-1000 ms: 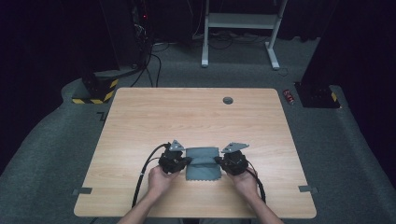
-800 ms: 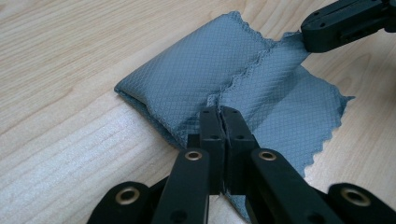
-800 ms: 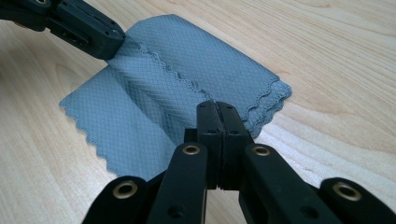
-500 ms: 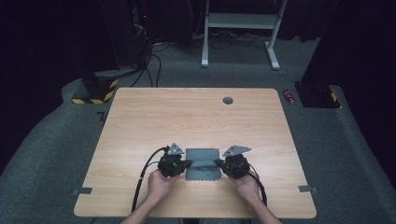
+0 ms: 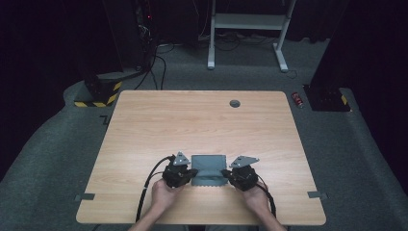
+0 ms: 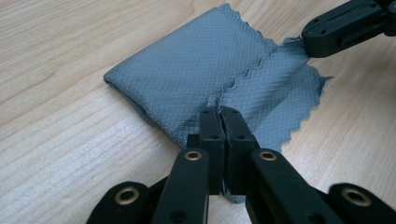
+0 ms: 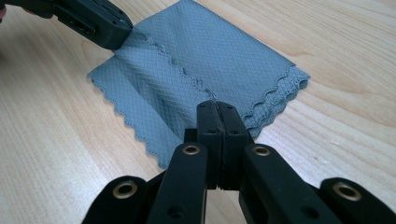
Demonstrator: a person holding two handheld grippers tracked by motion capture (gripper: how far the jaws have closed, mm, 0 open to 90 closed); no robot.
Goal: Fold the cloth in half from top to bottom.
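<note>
Grey folded cloth (image 5: pixel 209 169) flat on the desk (image 5: pixel 202 125), pinched at opposite near corners by left gripper (image 6: pixel 219 114) and right gripper (image 7: pixel 217 109), jaws clamped together on the fabric

Two grippers, left gripper (image 5: pixel 191 174) and right gripper (image 5: pixel 226 175), flank a grey cloth (image 5: pixel 209 169) on the table (image 5: pixel 192 120).

Both forearms come in from the near edge, the left gripper (image 5: pixel 190 172) and right gripper (image 5: pixel 227 173) low and facing each other, each with its jaws pressed together, hands (image 5: pixel 163 196) wrapped behind them.
</note>
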